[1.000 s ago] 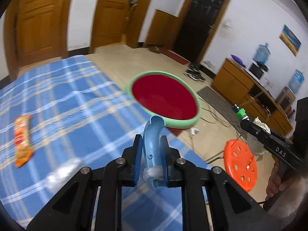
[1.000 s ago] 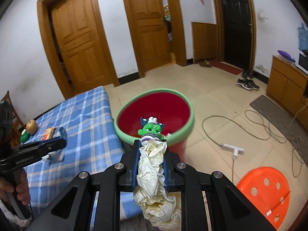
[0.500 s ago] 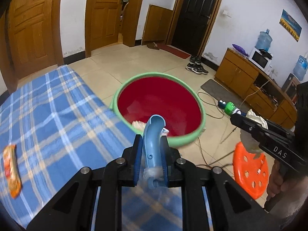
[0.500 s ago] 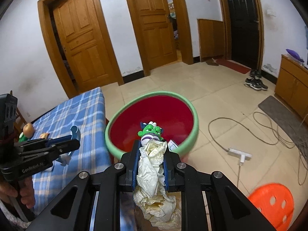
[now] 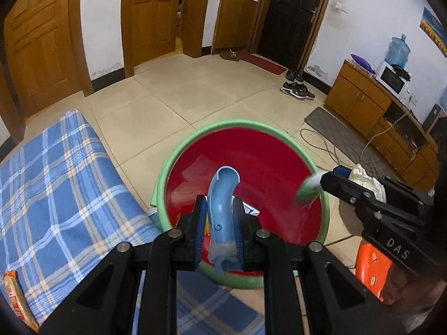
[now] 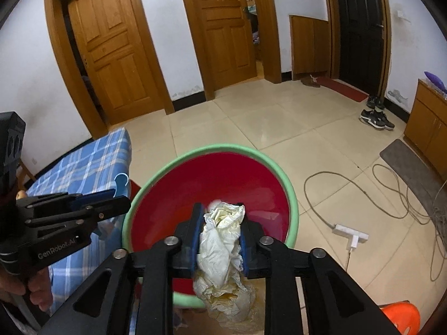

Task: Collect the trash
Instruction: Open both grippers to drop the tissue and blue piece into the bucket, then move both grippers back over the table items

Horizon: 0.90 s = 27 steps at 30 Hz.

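Fingers on both grippers are clamped down on trash right over the bin, so this looks like the drop-off moment. Left gripper (image 5: 218,224) is pinching a curved light-blue plastic piece (image 5: 223,195) that sticks up and forward between its pads, hanging above the red plastic basin with the green rim (image 5: 282,173). Right gripper (image 6: 220,230) is squeezing a crumpled cream-white paper wad (image 6: 220,240), with most of the wad bulging out below the pads, also over the same basin. My guess is both are held high and centred so the stuff falls inside instead of catching the rim. From the left view there's a blurry green-and-white thing (image 5: 307,189) by the right gripper's tip, can't tell what it is or whether it's dropping. Some scraps already sit in the bottom of the basin. Just beside it is the blue plaid-covered bench (image 5: 64,184), with an orange snack wrapper (image 5: 15,296) left on it, so probably more to collect.
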Motion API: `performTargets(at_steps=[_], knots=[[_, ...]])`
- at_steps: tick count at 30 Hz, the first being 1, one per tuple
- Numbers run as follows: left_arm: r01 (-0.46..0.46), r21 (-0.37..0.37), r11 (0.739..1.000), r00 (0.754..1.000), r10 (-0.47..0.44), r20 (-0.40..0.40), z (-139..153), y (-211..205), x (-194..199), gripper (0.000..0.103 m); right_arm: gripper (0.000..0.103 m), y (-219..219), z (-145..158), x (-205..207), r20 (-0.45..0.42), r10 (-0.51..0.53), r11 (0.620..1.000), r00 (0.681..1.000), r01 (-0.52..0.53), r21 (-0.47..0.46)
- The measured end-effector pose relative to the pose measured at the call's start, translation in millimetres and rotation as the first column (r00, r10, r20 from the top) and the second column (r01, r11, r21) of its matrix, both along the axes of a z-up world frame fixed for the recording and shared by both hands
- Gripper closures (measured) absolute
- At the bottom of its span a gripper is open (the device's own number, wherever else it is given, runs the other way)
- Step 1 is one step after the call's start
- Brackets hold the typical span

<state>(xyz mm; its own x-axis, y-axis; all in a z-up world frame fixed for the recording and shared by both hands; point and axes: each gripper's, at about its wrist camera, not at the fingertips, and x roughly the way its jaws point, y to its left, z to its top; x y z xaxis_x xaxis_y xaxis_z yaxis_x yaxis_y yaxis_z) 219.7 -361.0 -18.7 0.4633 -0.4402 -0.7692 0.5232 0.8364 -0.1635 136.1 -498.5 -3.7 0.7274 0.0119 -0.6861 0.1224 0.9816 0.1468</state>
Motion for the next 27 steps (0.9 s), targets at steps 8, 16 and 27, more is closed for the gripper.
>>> performTargets(at_steps=[8, 16, 27], knots=[[-0.033, 0.039, 0.999, 0.998, 0.031, 0.054, 6, -2, -5, 0.023, 0.037, -3, 14, 1, 0.012, 0.014, 0.999, 1.000, -0.014, -0.039], [-0.032, 0.041, 0.999, 0.997, 0.029, 0.069, 11, 0, -10, 0.023, 0.037, 0, 14, -2, 0.003, 0.023, 0.999, 1.000, -0.023, -0.023], [-0.062, 0.020, 0.998, 0.994, 0.060, 0.087, 28, 22, -34, 0.023, 0.037, 12, 23, -29, 0.005, 0.006, 1.000, 1.000, -0.006, -0.027]])
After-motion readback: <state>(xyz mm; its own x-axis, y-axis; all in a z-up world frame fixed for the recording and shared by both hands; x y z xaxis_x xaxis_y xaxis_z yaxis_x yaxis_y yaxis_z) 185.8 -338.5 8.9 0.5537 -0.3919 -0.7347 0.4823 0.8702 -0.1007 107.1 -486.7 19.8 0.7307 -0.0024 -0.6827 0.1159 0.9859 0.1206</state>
